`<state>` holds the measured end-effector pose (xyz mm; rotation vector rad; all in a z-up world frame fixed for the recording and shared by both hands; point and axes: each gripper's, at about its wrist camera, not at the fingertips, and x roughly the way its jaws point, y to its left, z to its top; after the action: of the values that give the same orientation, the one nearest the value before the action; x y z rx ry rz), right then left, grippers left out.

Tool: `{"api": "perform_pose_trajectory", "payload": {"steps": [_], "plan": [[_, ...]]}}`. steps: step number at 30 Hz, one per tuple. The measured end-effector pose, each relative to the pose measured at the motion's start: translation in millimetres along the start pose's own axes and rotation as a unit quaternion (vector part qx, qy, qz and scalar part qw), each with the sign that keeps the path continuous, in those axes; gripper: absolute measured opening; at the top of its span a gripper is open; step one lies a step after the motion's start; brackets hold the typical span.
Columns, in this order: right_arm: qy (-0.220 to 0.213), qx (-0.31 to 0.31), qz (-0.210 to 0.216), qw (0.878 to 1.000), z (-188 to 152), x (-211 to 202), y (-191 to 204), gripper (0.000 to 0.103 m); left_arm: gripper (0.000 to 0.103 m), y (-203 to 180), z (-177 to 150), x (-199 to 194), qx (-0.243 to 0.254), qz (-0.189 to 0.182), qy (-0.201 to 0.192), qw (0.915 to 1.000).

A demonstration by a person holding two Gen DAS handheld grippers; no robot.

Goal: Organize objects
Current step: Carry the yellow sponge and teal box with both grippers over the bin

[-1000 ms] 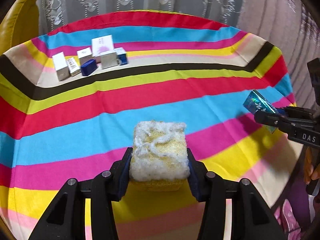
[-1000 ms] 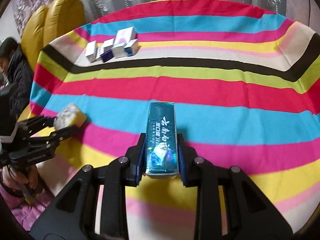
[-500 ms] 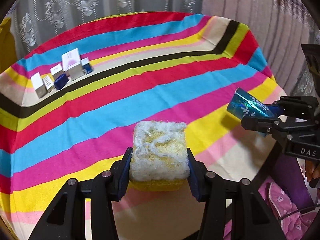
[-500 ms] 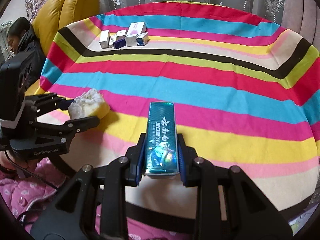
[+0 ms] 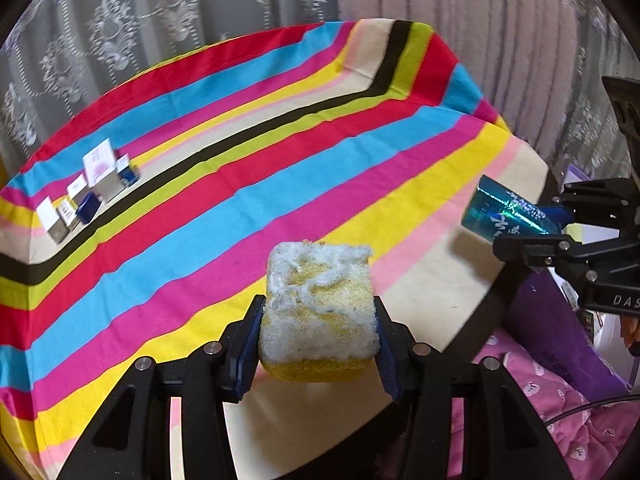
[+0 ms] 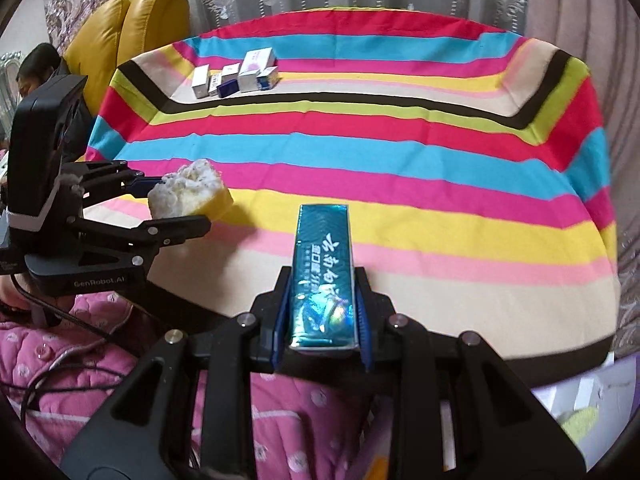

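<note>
My left gripper (image 5: pixel 318 344) is shut on a yellow sponge with a frayed white top (image 5: pixel 318 304) and holds it over the near edge of the striped table (image 5: pixel 240 184). My right gripper (image 6: pixel 322 316) is shut on a long teal foil box (image 6: pixel 324 272), also over the near edge. The sponge shows in the right wrist view (image 6: pixel 190 194) at the left. The teal box shows in the left wrist view (image 5: pixel 508 218) at the right. A row of small boxes (image 6: pixel 236 74) stands at the far left of the table and also shows in the left wrist view (image 5: pixel 90 190).
A yellow chair (image 6: pixel 128 28) stands beyond the table's far left corner. Lace curtains (image 5: pixel 160 20) hang behind the table. A person in pink quilted clothing (image 6: pixel 100 360) sits at the near edge. A white paper with a yellow-green item (image 6: pixel 580 416) lies at the lower right.
Both grippers have drawn back toward the table's near edge with their objects held. More of the table and the person's pink clothing now shows. The left view has swung to the right.
</note>
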<state>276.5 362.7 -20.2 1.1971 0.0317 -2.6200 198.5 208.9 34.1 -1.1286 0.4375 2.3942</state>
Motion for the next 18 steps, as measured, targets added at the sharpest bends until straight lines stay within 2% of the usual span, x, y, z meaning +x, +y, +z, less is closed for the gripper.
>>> {"api": "perform_pose_trajectory", "payload": {"steps": [9,18], "plan": [[0.007,0.038,-0.027,0.999,-36.4,-22.9,-32.8,0.033,0.050,-48.9,12.5,-2.5,0.076,-0.028,0.004,0.9967],[0.009,0.083,-0.077,0.994,-66.5,-44.7,-69.0,0.033,0.050,-113.6,34.3,-2.9,0.153,-0.078,0.004,0.9851]]}}
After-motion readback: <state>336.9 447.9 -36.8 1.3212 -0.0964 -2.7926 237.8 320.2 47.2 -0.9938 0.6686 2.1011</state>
